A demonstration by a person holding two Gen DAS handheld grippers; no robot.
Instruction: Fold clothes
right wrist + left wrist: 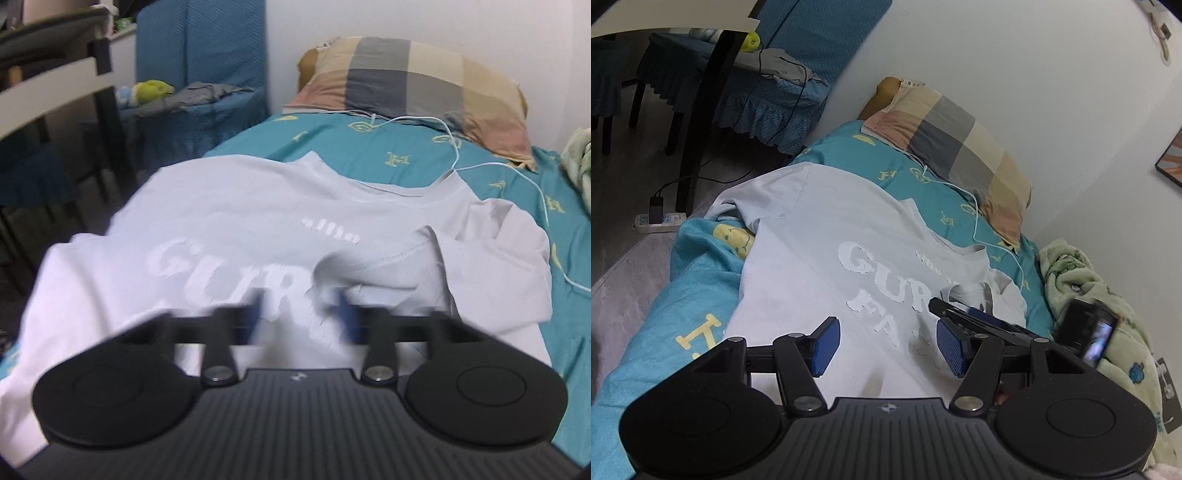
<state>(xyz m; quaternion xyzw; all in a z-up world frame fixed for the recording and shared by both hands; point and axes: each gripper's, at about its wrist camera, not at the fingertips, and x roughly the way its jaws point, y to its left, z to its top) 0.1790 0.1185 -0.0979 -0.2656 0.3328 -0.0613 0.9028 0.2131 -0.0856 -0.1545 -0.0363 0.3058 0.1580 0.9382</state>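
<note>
A pale grey T-shirt (820, 240) with white raised lettering lies spread on the teal bed sheet (923, 173), chest up, collar toward the pillow. Its right sleeve is folded in over the chest (480, 254). My left gripper (888, 341) hovers open and empty over the lower lettering. My right gripper (303, 317) is blurred in its own view, open, over the shirt (221, 229) near the lettering. In the left wrist view the right gripper (964, 314) lies at the shirt's folded sleeve.
A checked pillow (960, 147) lies at the head of the bed against the white wall. A white cable (979, 221) trails across the sheet by the collar. A green fleece blanket (1108, 295) is bunched at the right. A blue-covered chair (768, 96) and a power strip (657, 221) stand left.
</note>
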